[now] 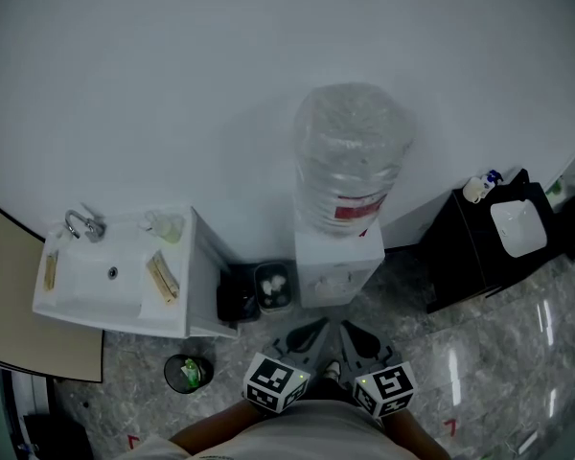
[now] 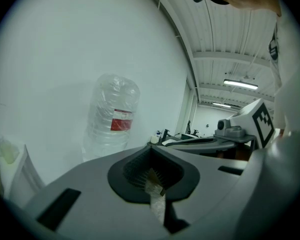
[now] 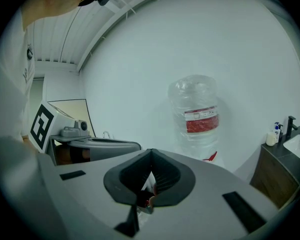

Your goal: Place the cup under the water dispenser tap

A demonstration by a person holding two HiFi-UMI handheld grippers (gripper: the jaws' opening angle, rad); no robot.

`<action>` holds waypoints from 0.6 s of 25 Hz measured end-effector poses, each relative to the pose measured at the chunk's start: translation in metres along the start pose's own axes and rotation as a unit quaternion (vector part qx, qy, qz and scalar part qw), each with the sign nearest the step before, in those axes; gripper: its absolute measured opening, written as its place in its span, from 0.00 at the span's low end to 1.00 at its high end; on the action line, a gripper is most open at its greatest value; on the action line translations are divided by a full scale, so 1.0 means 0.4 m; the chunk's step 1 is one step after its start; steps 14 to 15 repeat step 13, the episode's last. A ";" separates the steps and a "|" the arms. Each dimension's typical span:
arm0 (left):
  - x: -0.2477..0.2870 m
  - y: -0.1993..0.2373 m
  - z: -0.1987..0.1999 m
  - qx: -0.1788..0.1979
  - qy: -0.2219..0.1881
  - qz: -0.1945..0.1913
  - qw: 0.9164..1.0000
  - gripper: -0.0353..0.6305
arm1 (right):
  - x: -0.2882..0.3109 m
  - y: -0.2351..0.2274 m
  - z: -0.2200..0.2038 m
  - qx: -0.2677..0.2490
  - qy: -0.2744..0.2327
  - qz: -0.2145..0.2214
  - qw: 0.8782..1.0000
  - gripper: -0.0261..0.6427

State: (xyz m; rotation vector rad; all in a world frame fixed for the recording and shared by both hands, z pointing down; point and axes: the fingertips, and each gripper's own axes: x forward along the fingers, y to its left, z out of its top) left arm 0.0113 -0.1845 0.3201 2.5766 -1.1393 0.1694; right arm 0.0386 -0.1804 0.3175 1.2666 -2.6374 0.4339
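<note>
The water dispenser [image 1: 338, 266] stands against the white wall with a big clear bottle [image 1: 353, 151] on top, also seen as the bottle [image 2: 112, 116] and the bottle [image 3: 197, 114] from each gripper. No cup shows clearly in any view. My left gripper [image 1: 319, 326] and right gripper [image 1: 347, 328] are side by side just in front of the dispenser's base, both pointing at it. The left gripper [image 2: 151, 149] has its jaws together with nothing between them. The right gripper [image 3: 151, 152] looks the same, jaws meeting at the tip and empty.
A white sink unit [image 1: 105, 276] with a faucet [image 1: 81, 223] stands to the left. Between it and the dispenser sits a small black bin [image 1: 273, 287] with white items. A round bin [image 1: 187, 372] is on the floor. A black cabinet [image 1: 474, 257] with a white basin is at the right.
</note>
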 end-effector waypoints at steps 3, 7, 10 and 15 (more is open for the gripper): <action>0.003 0.002 -0.003 -0.002 0.001 0.005 1.000 0.06 | 0.002 -0.005 -0.005 -0.002 0.005 0.002 1.000 0.06; 0.007 0.011 -0.004 -0.003 0.000 0.013 1.000 0.06 | 0.010 -0.011 -0.006 -0.006 0.005 0.006 1.000 0.06; 0.011 0.010 -0.004 -0.003 0.000 0.014 1.000 0.06 | 0.011 -0.017 -0.011 -0.006 0.007 0.008 1.000 0.06; 0.015 0.013 0.000 -0.004 -0.001 0.015 1.000 0.06 | 0.014 -0.021 -0.007 -0.007 0.006 0.009 1.000 0.06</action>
